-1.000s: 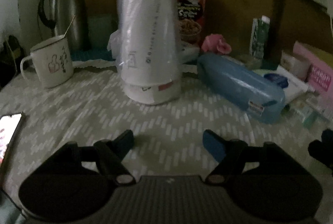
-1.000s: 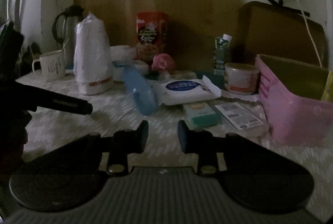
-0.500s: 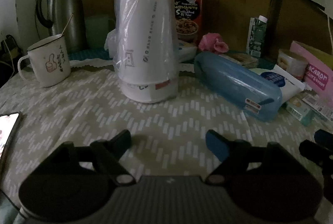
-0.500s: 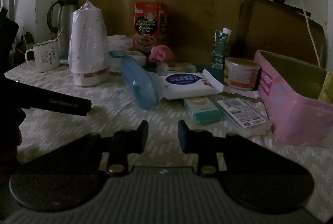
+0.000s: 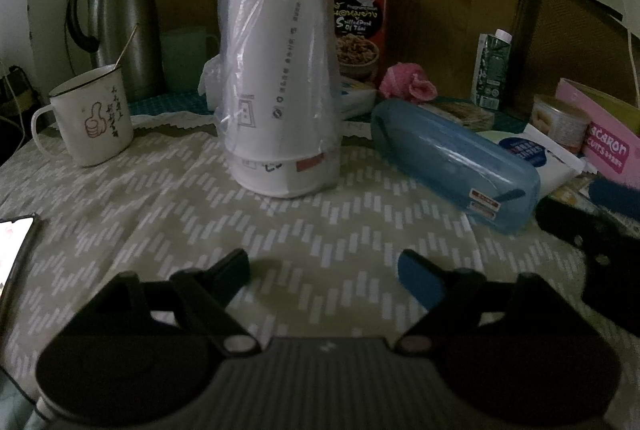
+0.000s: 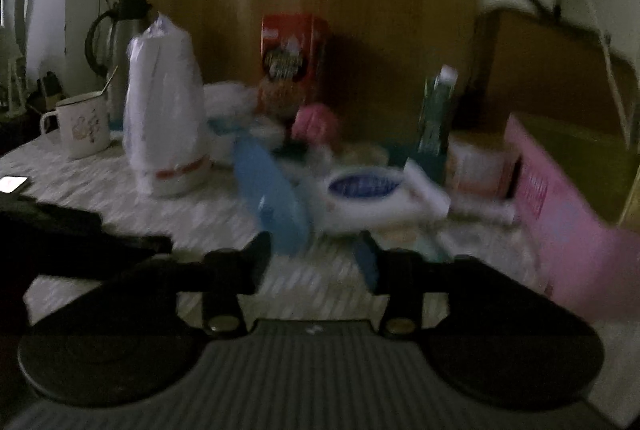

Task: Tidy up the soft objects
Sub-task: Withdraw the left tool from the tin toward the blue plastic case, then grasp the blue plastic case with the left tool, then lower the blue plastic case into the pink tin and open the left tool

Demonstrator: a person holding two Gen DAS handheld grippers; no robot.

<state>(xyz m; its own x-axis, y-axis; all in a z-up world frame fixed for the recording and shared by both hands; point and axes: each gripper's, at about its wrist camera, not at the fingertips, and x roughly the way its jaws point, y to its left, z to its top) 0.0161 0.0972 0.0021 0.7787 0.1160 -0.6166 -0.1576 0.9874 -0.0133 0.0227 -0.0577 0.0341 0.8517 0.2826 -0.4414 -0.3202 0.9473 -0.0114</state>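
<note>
A pink soft cloth bundle [image 5: 406,83] lies at the back of the table; it also shows in the blurred right wrist view [image 6: 314,122]. A white wet-wipes pack [image 6: 364,196] lies right of a blue plastic case [image 5: 454,162]. A bagged stack of white cups [image 5: 278,78] stands in the middle. My left gripper [image 5: 324,266] is open and empty over the patterned cloth in front of the cups. My right gripper [image 6: 316,254] is open and empty, just in front of the blue case [image 6: 272,198] and wipes.
A white mug [image 5: 90,118] and a steel thermos [image 5: 120,22] stand at back left. A phone [image 5: 14,236] lies at the left edge. A red snack box [image 5: 358,18], a green carton [image 5: 492,70], a tin [image 5: 562,122] and a pink box [image 6: 568,206] stand at right.
My right gripper has moved forward toward the blue case and wipes, and its jaws have opened wider. My left gripper has barely moved.
</note>
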